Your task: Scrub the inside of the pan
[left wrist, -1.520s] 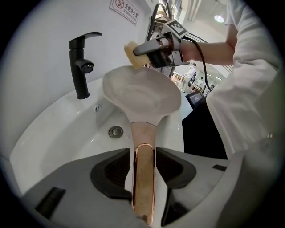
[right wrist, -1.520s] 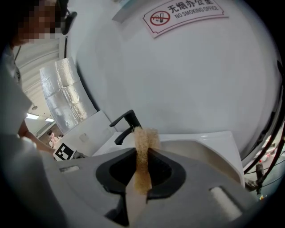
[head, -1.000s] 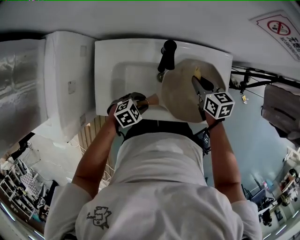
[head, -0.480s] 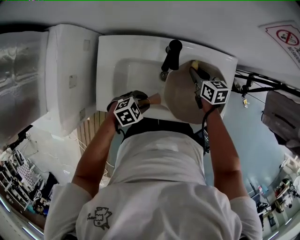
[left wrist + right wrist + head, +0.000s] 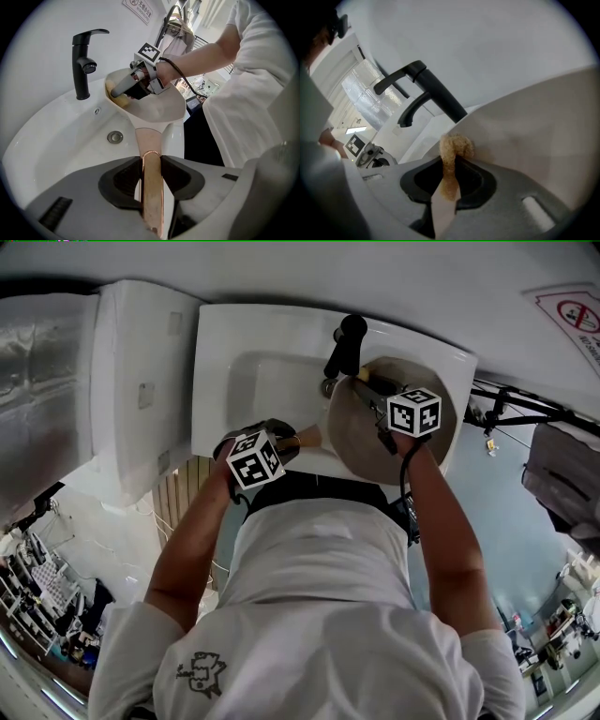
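We see the beige pan (image 5: pixel 361 442) held tilted over the right part of the white sink (image 5: pixel 244 343), just beside the black faucet (image 5: pixel 343 345). The left gripper (image 5: pixel 151 161) has its jaws closed narrowly on the pan's copper-coloured handle (image 5: pixel 151 187), which runs straight out between the pads toward the pan's bowl. The right gripper (image 5: pixel 451 159) reaches into the pan. Its jaws clamp a tan scouring pad (image 5: pixel 454 146), whose frayed tip touches the pan's inner wall on the side nearest the faucet. The person's white shirt (image 5: pixel 319 615) fills the lower head view.
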{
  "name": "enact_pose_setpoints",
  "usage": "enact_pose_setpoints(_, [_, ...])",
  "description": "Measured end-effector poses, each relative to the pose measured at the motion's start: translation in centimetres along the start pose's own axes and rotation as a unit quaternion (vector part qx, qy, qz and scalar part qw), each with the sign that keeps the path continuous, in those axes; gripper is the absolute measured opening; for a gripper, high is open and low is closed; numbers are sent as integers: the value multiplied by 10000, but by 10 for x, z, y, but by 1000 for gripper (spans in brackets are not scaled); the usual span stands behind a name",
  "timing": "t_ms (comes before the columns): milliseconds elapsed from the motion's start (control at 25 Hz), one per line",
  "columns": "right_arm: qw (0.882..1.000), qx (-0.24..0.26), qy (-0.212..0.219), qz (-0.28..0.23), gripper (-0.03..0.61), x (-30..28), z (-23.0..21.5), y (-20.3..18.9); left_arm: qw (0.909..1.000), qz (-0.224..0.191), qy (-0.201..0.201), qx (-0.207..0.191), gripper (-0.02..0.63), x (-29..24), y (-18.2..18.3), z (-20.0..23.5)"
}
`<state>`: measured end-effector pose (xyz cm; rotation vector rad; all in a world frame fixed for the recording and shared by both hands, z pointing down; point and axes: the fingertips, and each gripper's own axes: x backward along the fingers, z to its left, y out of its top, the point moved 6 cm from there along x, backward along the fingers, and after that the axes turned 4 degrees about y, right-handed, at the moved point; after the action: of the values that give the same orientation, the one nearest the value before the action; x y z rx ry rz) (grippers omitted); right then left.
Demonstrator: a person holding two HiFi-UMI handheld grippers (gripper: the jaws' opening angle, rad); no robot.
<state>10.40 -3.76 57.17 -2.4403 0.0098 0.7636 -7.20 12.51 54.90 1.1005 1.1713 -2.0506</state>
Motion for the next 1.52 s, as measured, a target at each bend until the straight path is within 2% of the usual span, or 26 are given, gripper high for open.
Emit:
enact_pose_setpoints(160, [9984,-23,454,344,75,-14,18,-12,10000,-51,-57,2,143,1,0,0])
enact_pose_setpoints(560, [9908,-40,1067,835,67,-17,44,-33,10000,-67,10,-27,143,4,4,-3])
enact_pose_setpoints(840, [9670,-262,1742,1839,64,-13,71,-71,10000,-81,-51,-26,143,4,4,-2])
enact_pose_setpoints(1000, [9531,-482,1945,2270,63,-4,80,-85,9999,-39,-99,-58,143,4,4,-1])
enact_pose_setpoints(1160, [9322,-718,1939,2971,61,10,80,-104,9999,-11,-102,-58,141,5,6,0])
enact_pose_setpoints(1320, [8975,-769,1710,3991,60,32,77,-128,9999,-13,-98,-54,141,5,7,2])
enact_pose_setpoints(1520, [8556,-547,1274,4988,58,57,72,-141,9999,-18,-123,-69,141,6,8,0])
